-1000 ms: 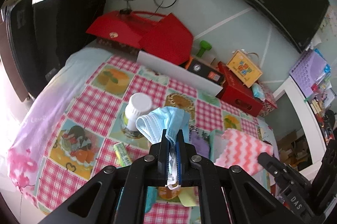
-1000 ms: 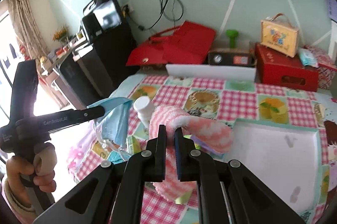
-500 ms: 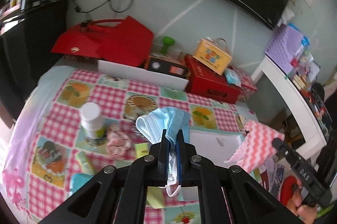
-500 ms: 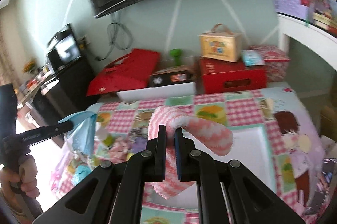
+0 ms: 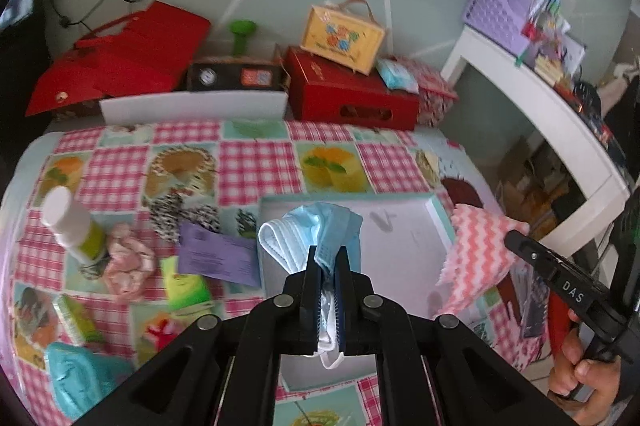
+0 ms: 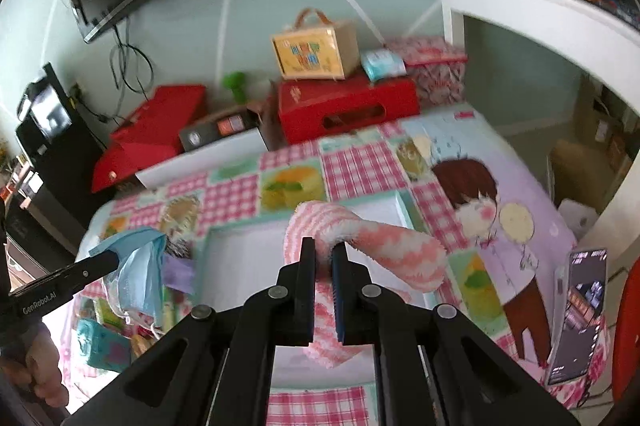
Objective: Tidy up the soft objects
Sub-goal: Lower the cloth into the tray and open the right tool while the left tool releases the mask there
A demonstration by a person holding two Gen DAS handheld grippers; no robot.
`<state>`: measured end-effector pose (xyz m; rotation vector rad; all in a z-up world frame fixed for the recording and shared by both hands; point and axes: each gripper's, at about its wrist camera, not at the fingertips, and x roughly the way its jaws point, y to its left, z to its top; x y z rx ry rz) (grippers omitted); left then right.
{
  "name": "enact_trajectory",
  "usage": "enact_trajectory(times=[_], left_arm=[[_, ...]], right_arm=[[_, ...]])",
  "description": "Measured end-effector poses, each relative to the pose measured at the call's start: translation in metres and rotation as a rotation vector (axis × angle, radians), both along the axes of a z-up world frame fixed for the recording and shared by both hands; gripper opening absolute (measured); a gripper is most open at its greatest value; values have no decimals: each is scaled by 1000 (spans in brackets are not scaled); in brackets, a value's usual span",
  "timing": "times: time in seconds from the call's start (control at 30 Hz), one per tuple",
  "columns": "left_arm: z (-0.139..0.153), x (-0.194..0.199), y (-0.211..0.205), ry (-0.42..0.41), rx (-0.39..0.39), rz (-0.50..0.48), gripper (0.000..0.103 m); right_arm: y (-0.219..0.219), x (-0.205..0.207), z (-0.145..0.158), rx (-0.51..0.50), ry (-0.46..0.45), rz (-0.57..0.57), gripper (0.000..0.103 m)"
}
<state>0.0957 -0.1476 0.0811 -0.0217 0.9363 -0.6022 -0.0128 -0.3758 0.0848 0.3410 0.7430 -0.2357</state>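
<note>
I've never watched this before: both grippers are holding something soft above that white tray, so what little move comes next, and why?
Probably lower the left gripper and let go of the blue face mask into the white tray: it hangs pinched right above the tray's bare floor. The right gripper, shut on the pink sock, could follow.

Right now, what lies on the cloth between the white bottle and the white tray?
In the left wrist view, between the white bottle and the white tray lie a crumpled pink scrunchie, a black-and-white scrunchie, a purple card and a green packet.

Both wrist views over shared tray (image 5: pixel 434 210)
</note>
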Motion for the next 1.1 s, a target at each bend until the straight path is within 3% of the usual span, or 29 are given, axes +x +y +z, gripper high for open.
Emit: enact_trajectory(times=[0.47, 0.8, 1.1], left_arm=[[-89, 14, -23, 110, 93, 9, 6], [-119, 15, -27, 154, 119, 25, 6], [-137, 13, -29, 182, 133, 30, 6]], right_arm=[[6, 31, -78, 34, 178, 37, 8], [15, 44, -113, 22, 261, 56, 8], [20, 48, -126, -9, 292, 60, 8]])
